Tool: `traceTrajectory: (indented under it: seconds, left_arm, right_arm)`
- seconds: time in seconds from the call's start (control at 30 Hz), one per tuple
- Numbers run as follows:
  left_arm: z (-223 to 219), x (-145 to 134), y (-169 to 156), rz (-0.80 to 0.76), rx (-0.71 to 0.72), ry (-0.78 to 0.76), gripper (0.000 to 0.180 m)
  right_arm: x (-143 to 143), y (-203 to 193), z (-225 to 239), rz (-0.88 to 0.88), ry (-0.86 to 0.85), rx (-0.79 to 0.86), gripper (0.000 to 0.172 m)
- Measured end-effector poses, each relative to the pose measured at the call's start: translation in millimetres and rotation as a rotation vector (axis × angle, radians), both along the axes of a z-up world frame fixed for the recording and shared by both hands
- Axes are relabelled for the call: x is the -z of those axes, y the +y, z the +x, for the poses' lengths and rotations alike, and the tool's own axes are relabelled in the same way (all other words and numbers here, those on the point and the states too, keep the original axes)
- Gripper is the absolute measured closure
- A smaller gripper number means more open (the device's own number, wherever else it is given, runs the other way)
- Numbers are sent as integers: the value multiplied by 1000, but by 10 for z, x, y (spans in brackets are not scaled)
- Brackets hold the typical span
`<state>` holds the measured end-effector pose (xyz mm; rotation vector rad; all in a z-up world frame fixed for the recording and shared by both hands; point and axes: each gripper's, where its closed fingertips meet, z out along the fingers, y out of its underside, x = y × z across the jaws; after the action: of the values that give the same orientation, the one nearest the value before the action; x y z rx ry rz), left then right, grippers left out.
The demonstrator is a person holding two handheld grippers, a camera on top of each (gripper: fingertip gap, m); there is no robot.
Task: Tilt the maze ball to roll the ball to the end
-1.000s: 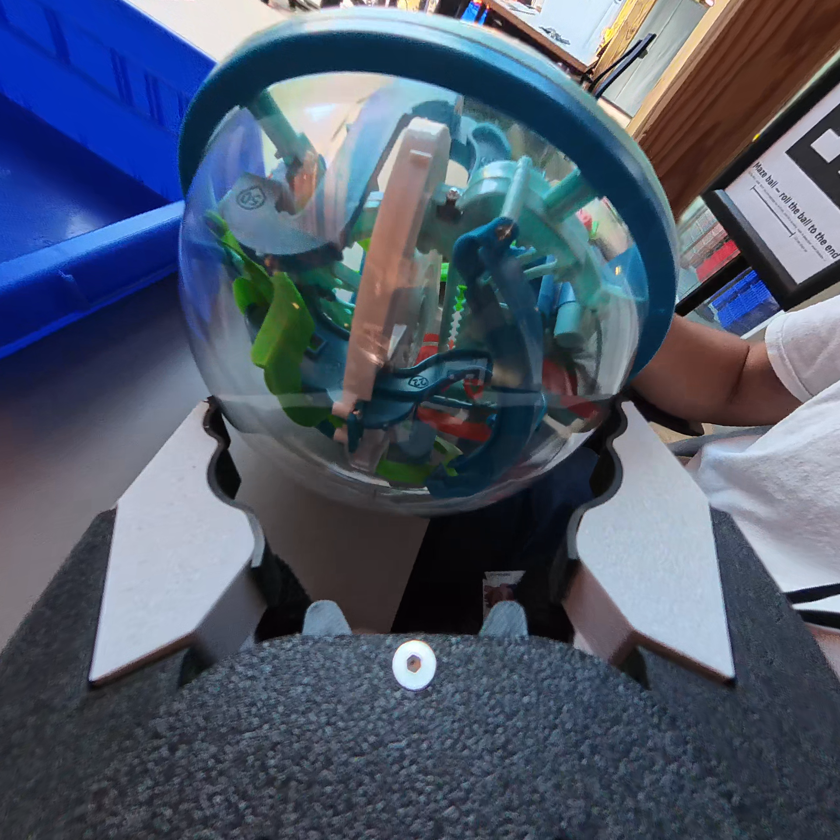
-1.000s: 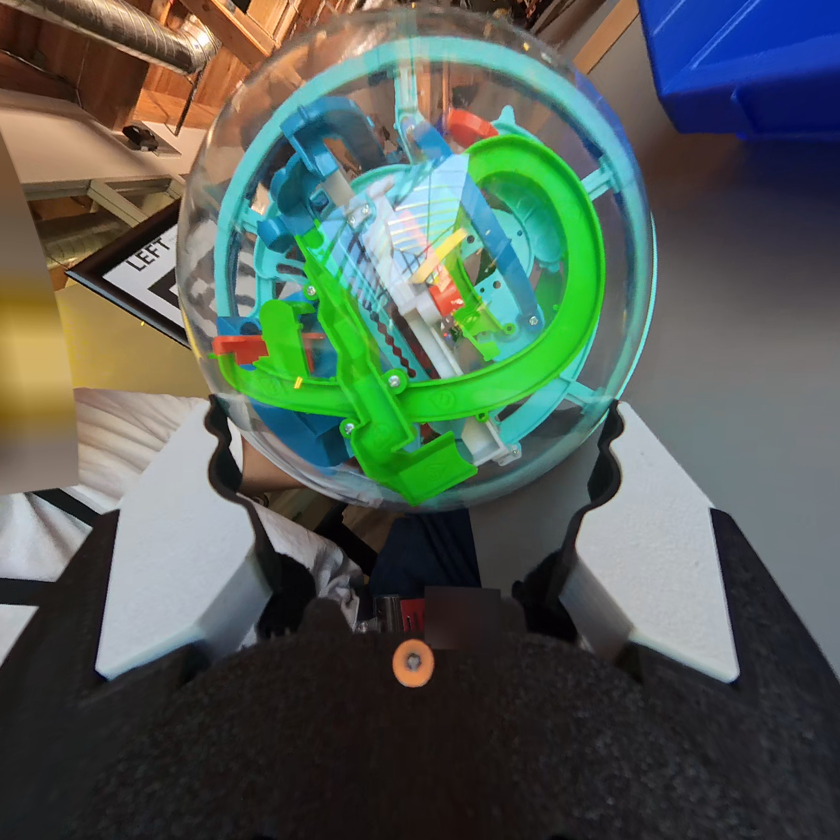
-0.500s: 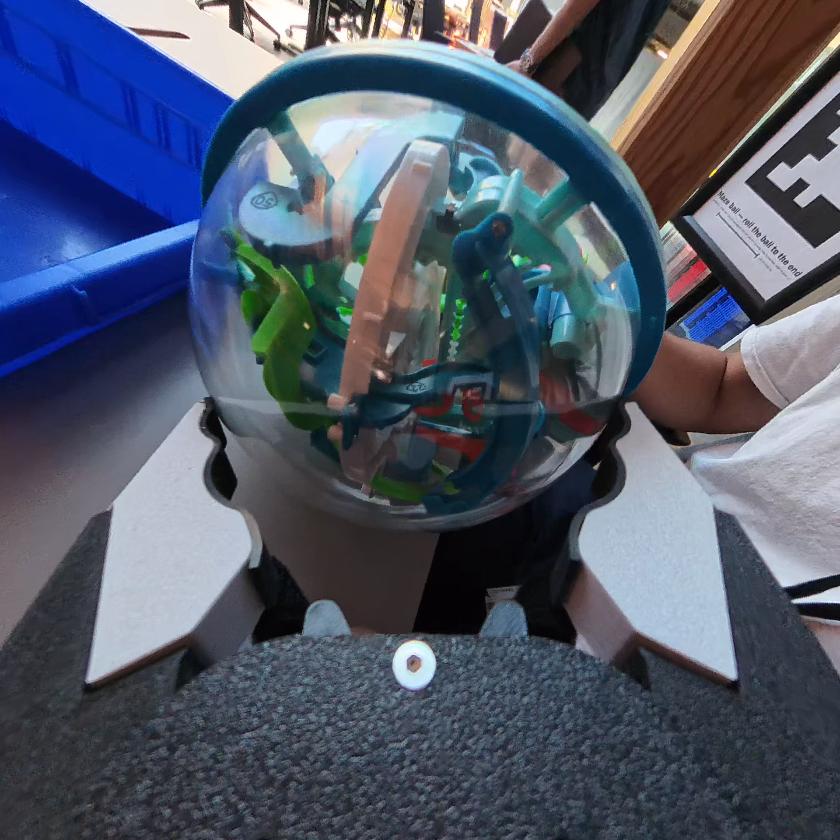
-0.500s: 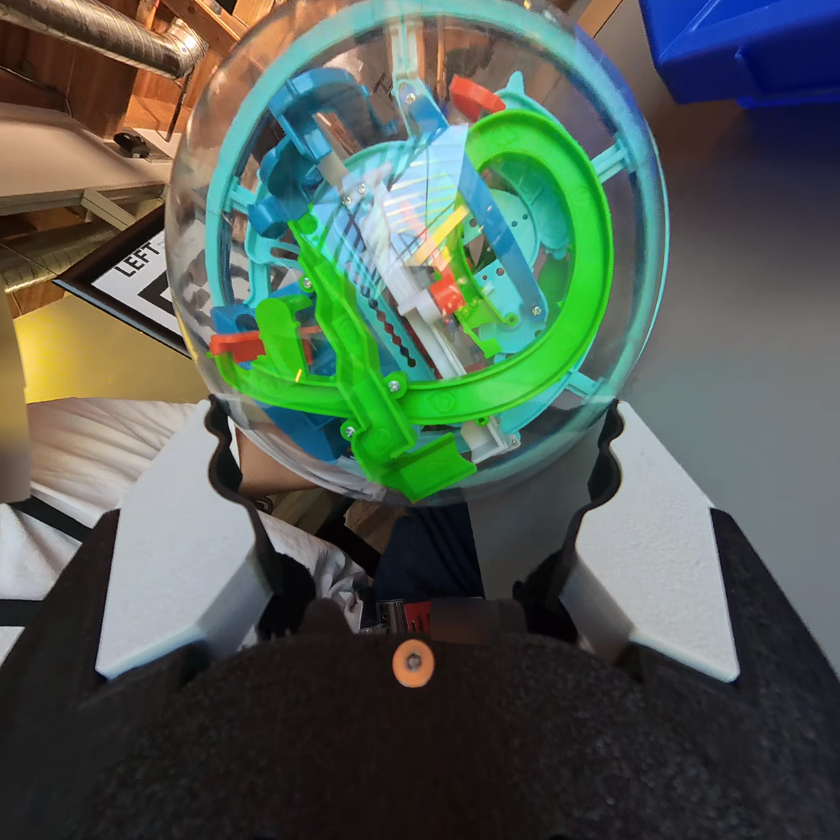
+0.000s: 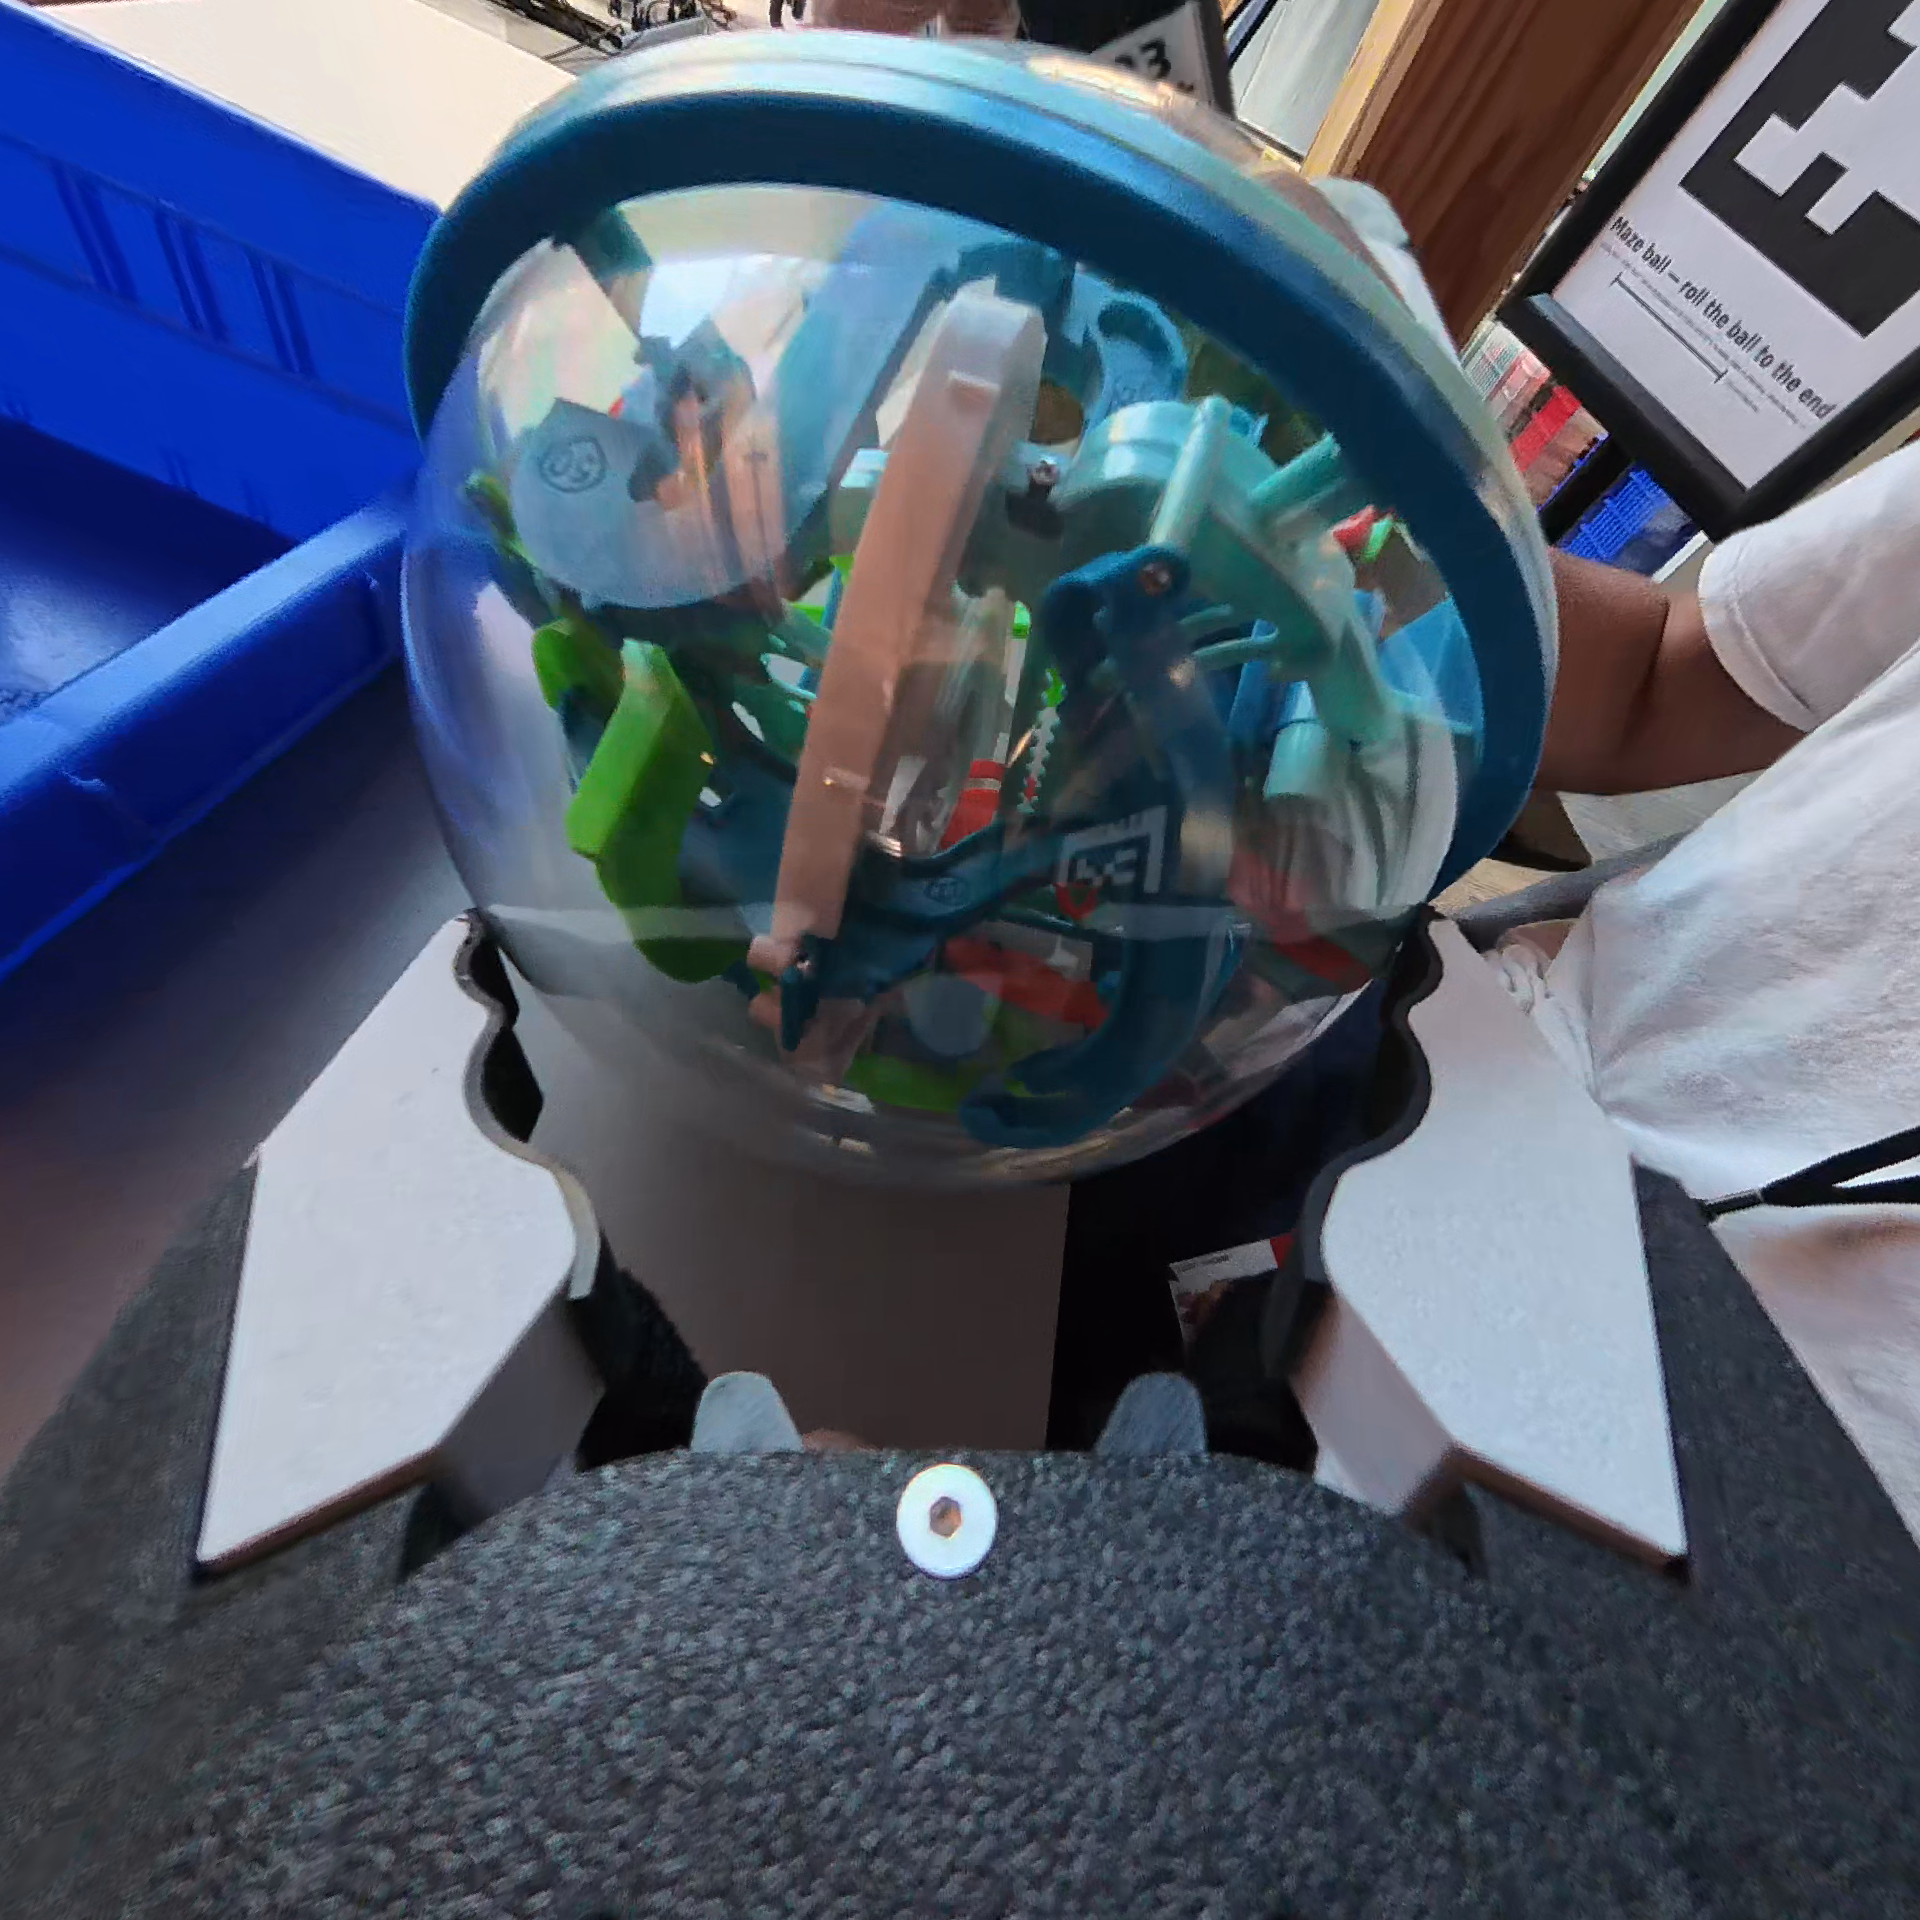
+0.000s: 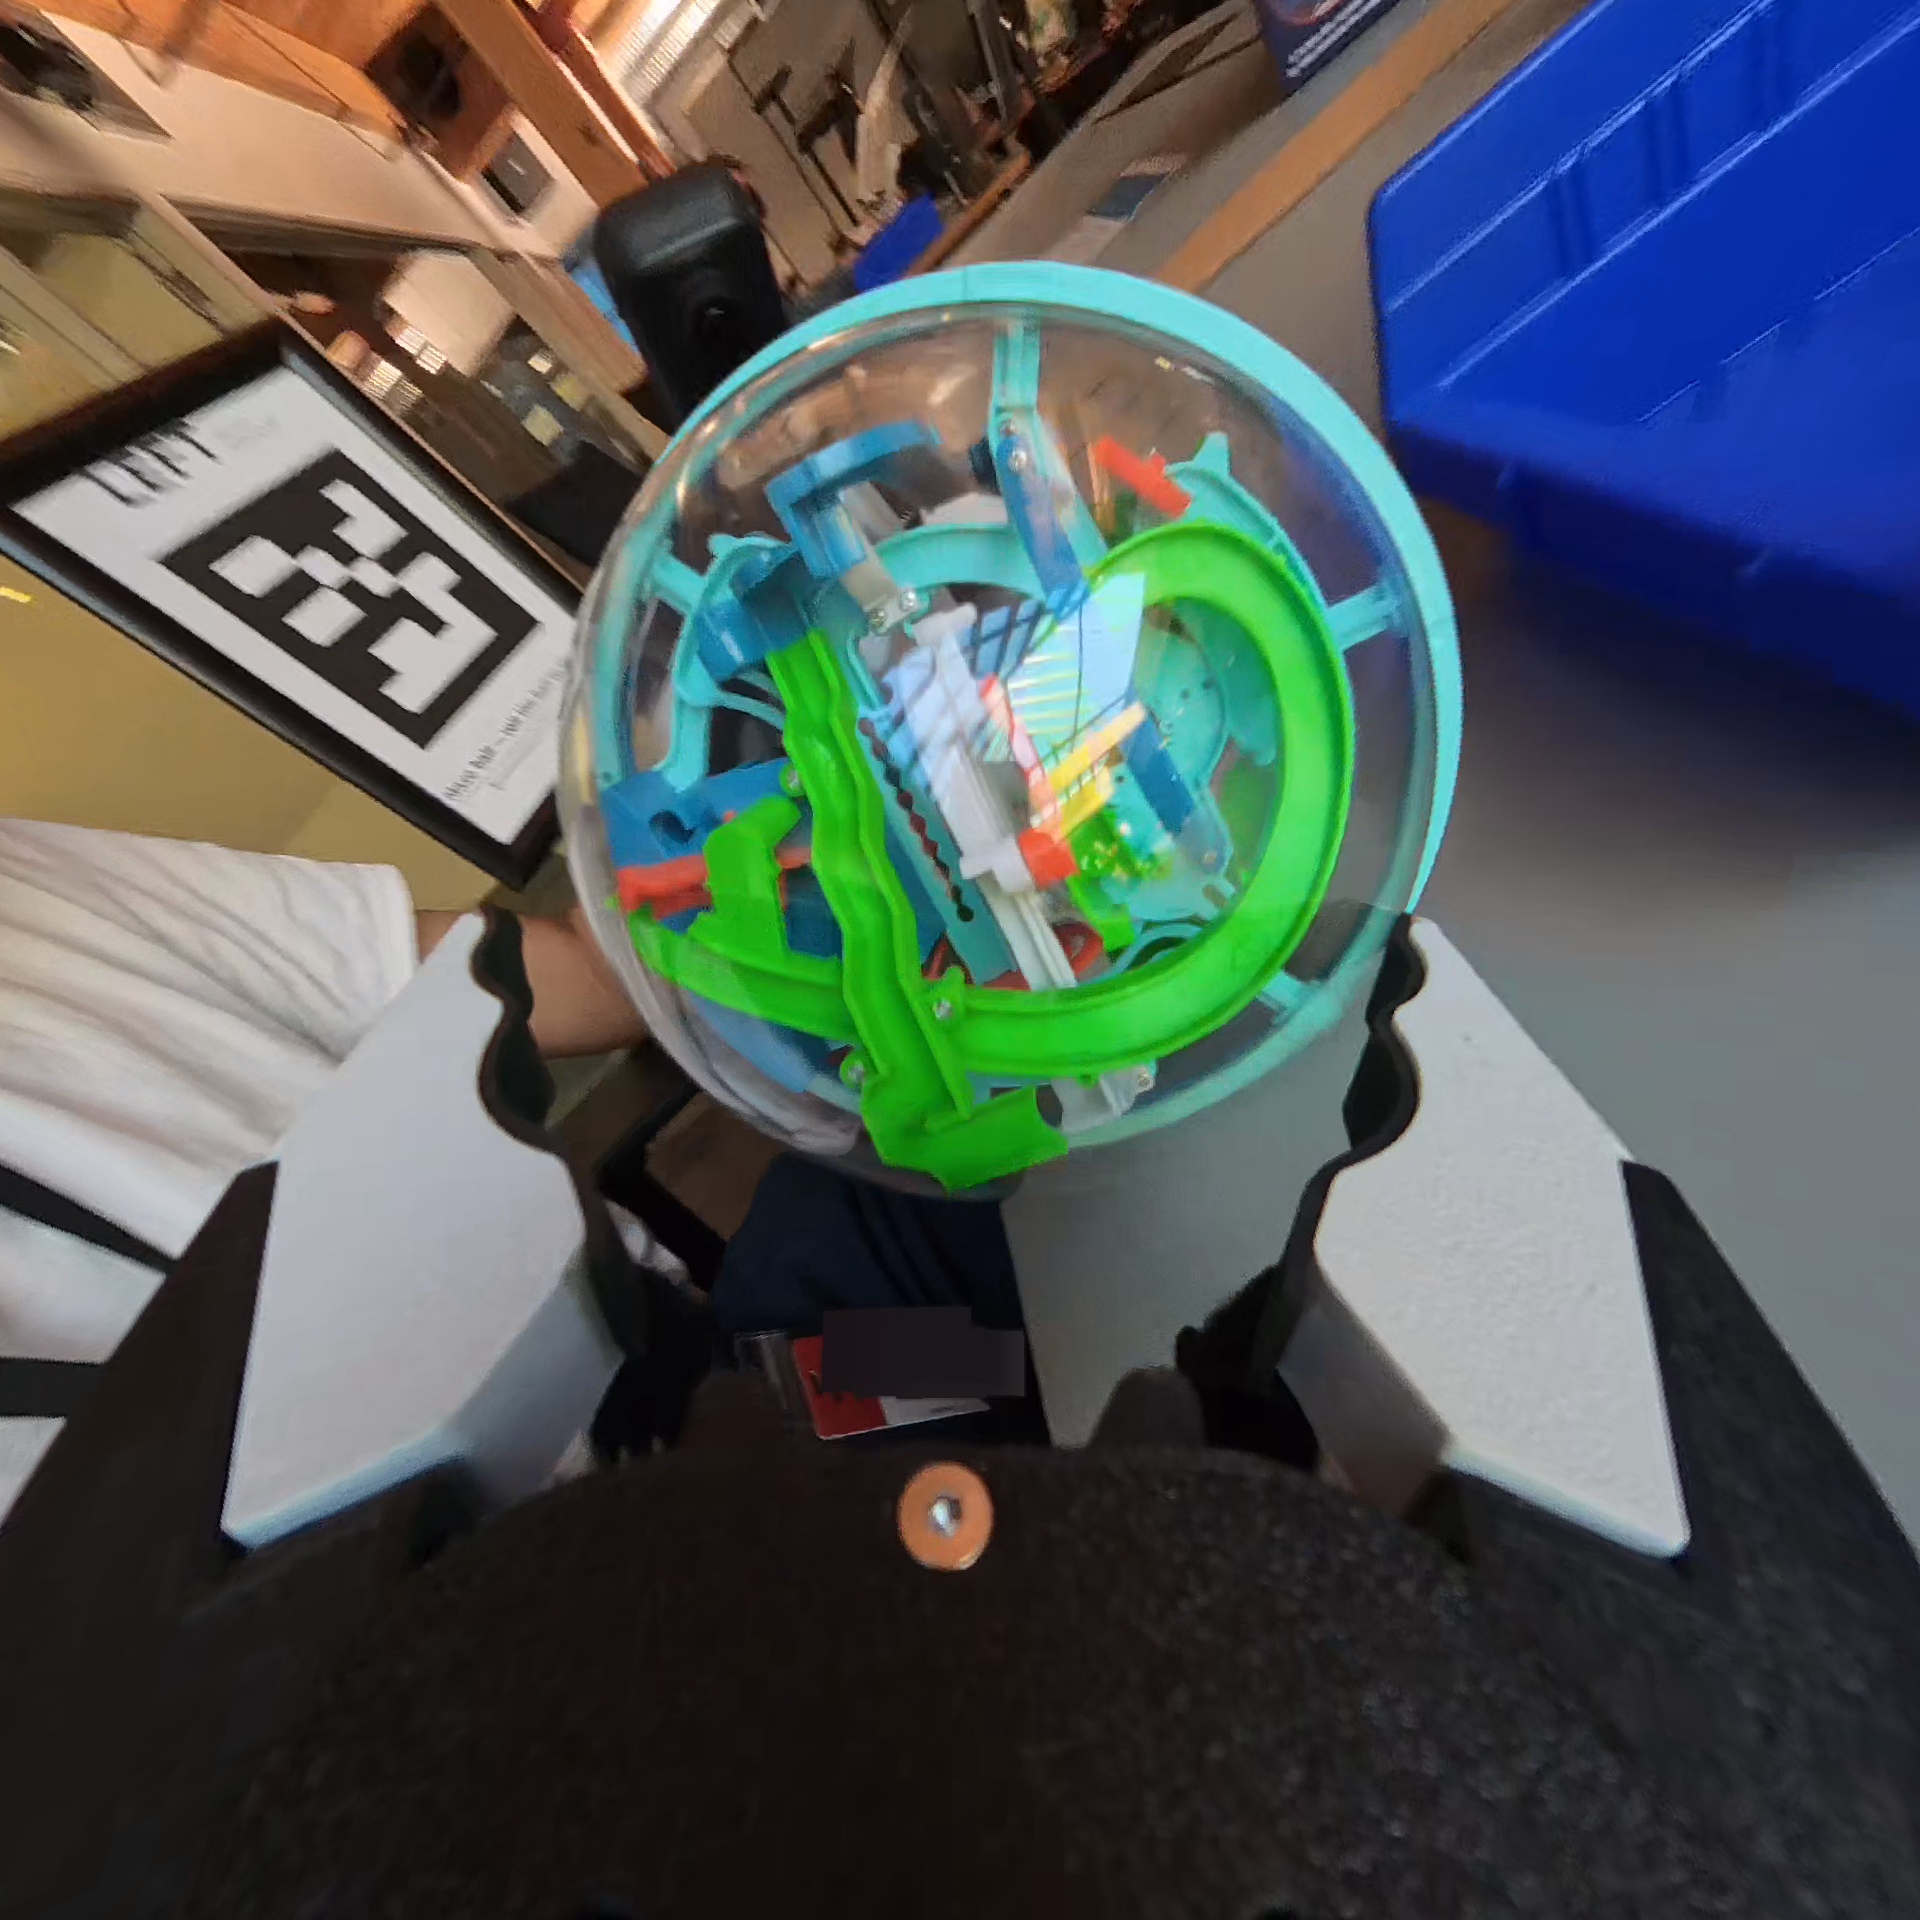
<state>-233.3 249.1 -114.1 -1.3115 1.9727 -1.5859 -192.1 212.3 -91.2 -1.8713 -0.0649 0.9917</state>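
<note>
**Item 1. Left tool (image 5: 951, 925).** Spread wide, both pads against the clear shell of the maze ball (image 5: 966, 623), low on opposite flanks. It carries the sphere clear of the surface (image 5: 208, 1039).

**Item 2. Right tool (image 6: 945, 925).** Equally wide. Its right-hand pad meets the shell. On the other side a sliver of the person's arm shows between pad and shell, so I cannot tell whether it truly clamps.

**Item 3. Maze ball.** Transparent hard sphere with a dark-blue equatorial band (image 5: 1039, 135), packed with green, teal, blue and red tracks.
- The small rolling ball inside: I cannot pick it out.
- Handling, my judgement: light and rigid, with a smooth, slippery shell liable to twist or squirt out of flat pads. The plastic would likely crack or scuff if dropped.
- Best hold, my judgement: across the widest girth, pads opposite each other and near the band. I would tilt slowly so the inner ball does not jump its track.

**Item 4. White sleeve (image 5: 1766, 935).** Just beside the maze ball, on the operator's side.

**Item 5. Grey surface.** Beneath the maze ball.

**Item 6. Blue bin (image 5: 156, 520).** Beyond the maze ball, resting on the surface.

**Item 7. Framed marker sign (image 5: 1745, 239).** Behind the maze ball.

**Item 8. Black camera (image 6: 691, 270).** Farthest, behind the maze ball.
</note>
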Motion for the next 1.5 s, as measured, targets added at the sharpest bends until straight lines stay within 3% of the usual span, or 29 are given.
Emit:
traceTrajectory:
  seconds: [0.1,0.27,0.5,0.67,0.93,1.5]
  left_arm:
    - [51,-48,6,-6,-4,-11,23]
    - [75,-117,69,-48,-16,-25,25]
    - [27,-303,83,-167,-158,-72,26]
    - [15,-282,36,-128,-248,-31,21]
    - [-4,-268,71,-62,-147,26,21]
    - [117,-397,32,38,-29,63,21]
  right_arm:
    - [118,50,-14,-54,-130,12,18]
    - [109,90,-12,-32,-50,77,18]
    - [111,97,-12,23,29,130,19]
    - [128,90,-81,42,70,141,19]
    - [150,105,-129,44,89,191,19]
    - [255,-8,-195,-48,136,74,20]
